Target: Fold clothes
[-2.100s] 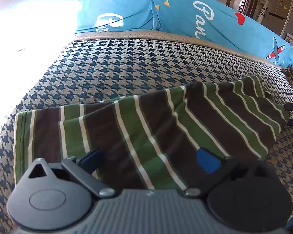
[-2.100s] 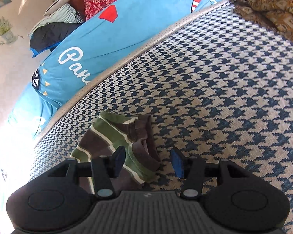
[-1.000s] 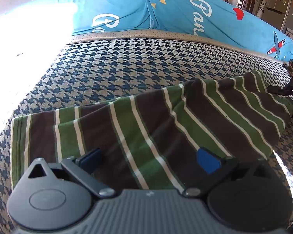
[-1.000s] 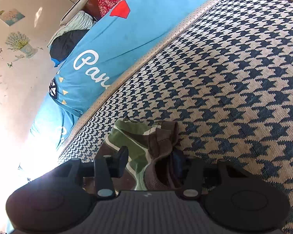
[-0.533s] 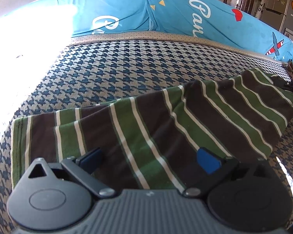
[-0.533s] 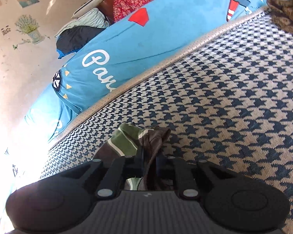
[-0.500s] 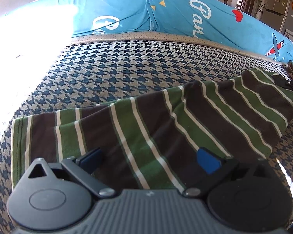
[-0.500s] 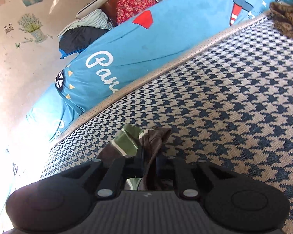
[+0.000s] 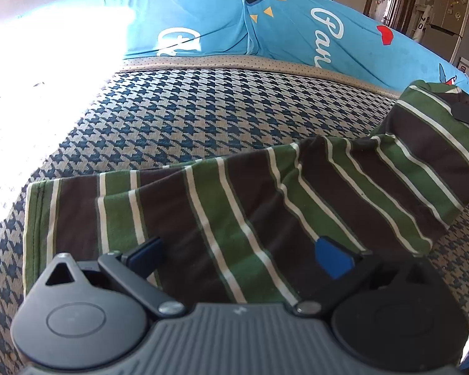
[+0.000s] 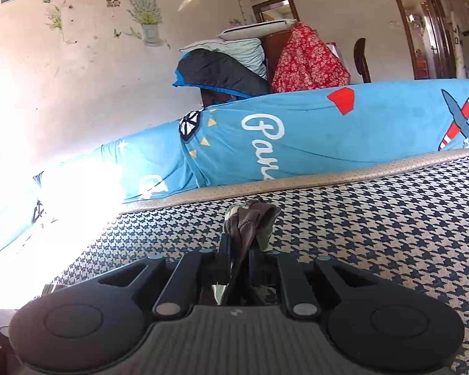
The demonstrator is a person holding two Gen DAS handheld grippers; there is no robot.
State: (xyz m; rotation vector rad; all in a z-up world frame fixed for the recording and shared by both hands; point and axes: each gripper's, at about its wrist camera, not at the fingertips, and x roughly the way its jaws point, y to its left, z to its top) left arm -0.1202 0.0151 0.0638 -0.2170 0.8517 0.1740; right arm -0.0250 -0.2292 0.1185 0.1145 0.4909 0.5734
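Now | striped shirt [image 9: 234, 206]: green-brown-white, one end lifted | right tool [image 10: 239, 250]: clamped on shirt | left tool [image 9: 237, 250]: spread wide

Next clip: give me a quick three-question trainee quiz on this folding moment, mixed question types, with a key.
1. True or false: the right gripper is shut on a bunched end of the striped shirt.
2. Multiple choice: the left gripper is A) open above the shirt, B) shut on the shirt, C) shut on the blue cushion.
3. Fill in: in the left wrist view, the shirt end at far right is ____ off the checked cover.

Key: 1 true; 2 A; 3 lifted.
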